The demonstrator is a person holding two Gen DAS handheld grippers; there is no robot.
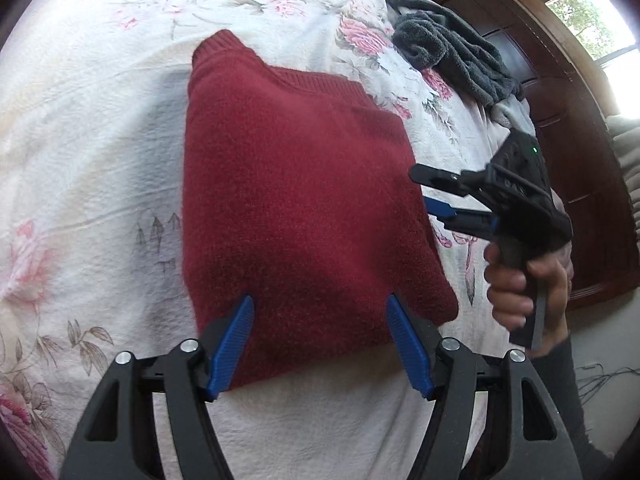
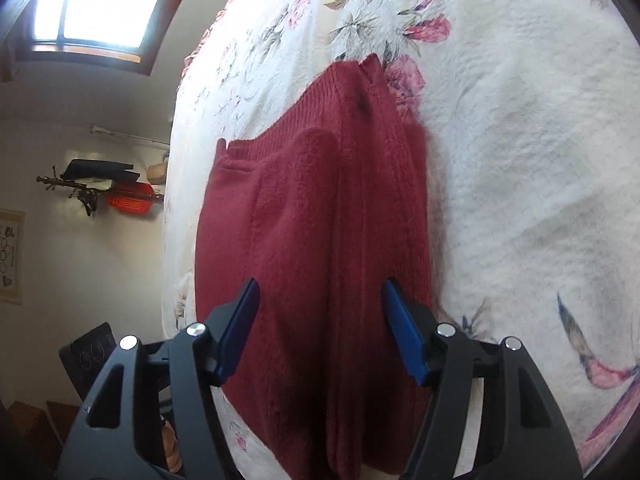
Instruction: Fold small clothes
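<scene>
With both sets of fingers spread apart and holding nothing, the left gripper (image 1: 320,340) stands nearer the red sweater (image 1: 296,208), which lies folded on the floral bedspread (image 1: 80,160), long axis running toward 12 o'clock, while the right gripper (image 1: 428,196) waits at 3 o'clock.

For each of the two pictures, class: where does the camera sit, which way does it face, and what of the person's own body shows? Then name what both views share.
Left wrist: sits on the left hand-held gripper, facing down its open fingers at the red sweater on the floral bedspread; the right hand holds the right hand-held gripper.
Right wrist: sits on the right hand-held gripper, facing the sweater lengthwise; no hand or sleeve shows.
Shared: sweater and bedspread.
</scene>
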